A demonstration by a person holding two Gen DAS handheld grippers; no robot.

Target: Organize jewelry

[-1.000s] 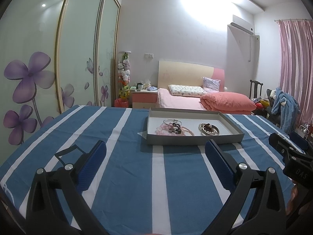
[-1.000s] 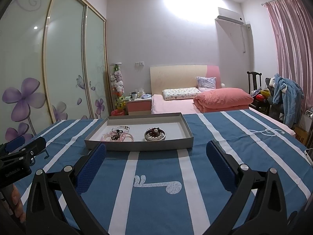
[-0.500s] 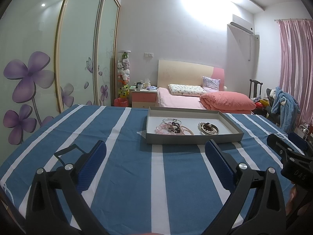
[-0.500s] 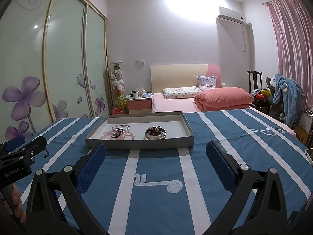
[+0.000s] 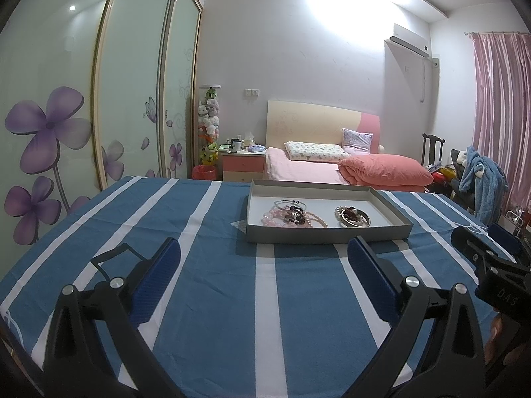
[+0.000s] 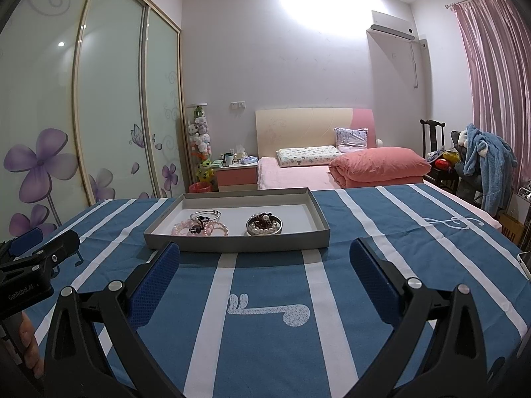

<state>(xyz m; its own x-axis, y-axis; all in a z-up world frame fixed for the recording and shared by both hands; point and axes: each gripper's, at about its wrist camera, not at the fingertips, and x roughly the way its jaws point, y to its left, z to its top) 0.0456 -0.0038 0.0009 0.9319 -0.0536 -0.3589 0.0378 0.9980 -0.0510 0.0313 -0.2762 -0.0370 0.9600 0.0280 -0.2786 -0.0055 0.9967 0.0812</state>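
A shallow grey tray [image 5: 332,235] [image 6: 239,243] with a white floor rests on the blue striped tablecloth. Inside it lies a tangle of pink bead bracelets, a silver bangle and dark beads [image 5: 292,215] [image 6: 200,225], and to the right a small round dish of pearls with dark red beads [image 5: 352,215] [image 6: 264,224]. My left gripper [image 5: 264,265] hovers open over the cloth, short of the tray's near wall. My right gripper [image 6: 265,265] is open too, just before the tray. Nothing sits between either pair of blue pads.
The striped cloth [image 5: 205,285] covers a wide table. Beyond it stand a pink bed [image 6: 332,172], a nightstand [image 5: 244,165], a sliding wardrobe with purple flowers [image 5: 49,132], and a chair draped in blue clothing [image 6: 488,165]. A hand [image 6: 28,341] grips the left tool's handle.
Both grippers have eased slightly toward the tray, which looks a little larger and lower in both views. Both stay open and the jewellery has not moved.
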